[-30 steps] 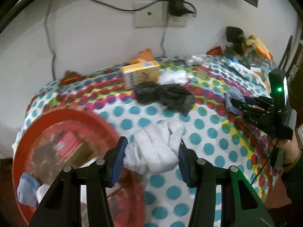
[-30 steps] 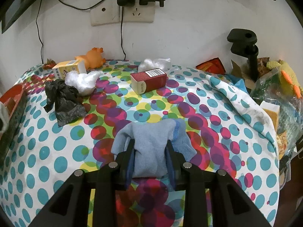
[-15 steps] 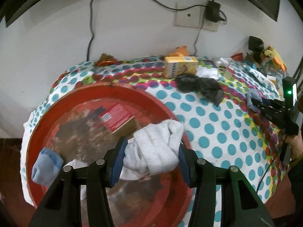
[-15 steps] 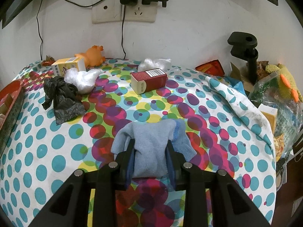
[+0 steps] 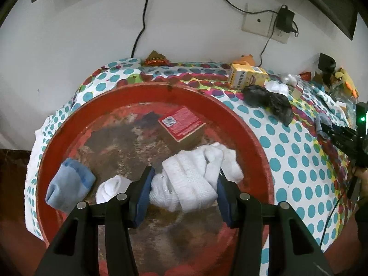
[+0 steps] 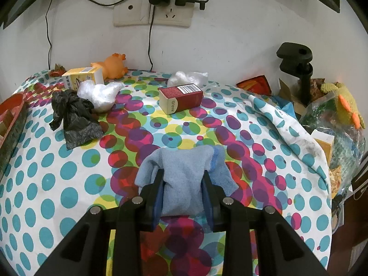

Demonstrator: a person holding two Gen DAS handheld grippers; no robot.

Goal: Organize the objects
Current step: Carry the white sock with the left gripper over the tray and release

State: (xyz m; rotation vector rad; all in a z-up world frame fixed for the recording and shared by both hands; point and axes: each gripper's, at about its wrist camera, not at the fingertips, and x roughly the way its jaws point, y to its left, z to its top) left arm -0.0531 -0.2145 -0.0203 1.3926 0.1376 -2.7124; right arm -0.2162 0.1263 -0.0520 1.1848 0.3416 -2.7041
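Nearest in the left wrist view, the left gripper (image 5: 184, 191) is clamped on a bunched white knitted sock (image 5: 195, 179), which hangs between the blue pads over the middle of the round red worn tray (image 5: 257, 142). Just left of it inside the tray lie a small rolled white sock (image 5: 112, 187) and a light blue sock with a darker cuff (image 5: 69, 187); farther in rests a red flat carton with a white label (image 5: 182, 123).

The step in hand looks like dropping the white sock into the tray. To do it well, lower the gripper until the sock nearly touches the tray floor, aim for the bare patch between the rolled white sock and the red carton, then part the fingers fully and lift straight up so the knit does not snag on a pad.

In the right wrist view, the right gripper (image 6: 184, 188) is closed around a folded light blue cloth sock (image 6: 184, 174), held above the polka-dot tablecloth (image 6: 57, 172), well right of the tray. It likely goes beside its blue match. Beyond lie a crumpled black plastic bag (image 6: 73, 119), a white plastic wad (image 6: 101, 94), a dark red box (image 6: 181, 99), a yellow box (image 6: 80, 77) and an orange rubber toy (image 6: 113, 67) by the wall.
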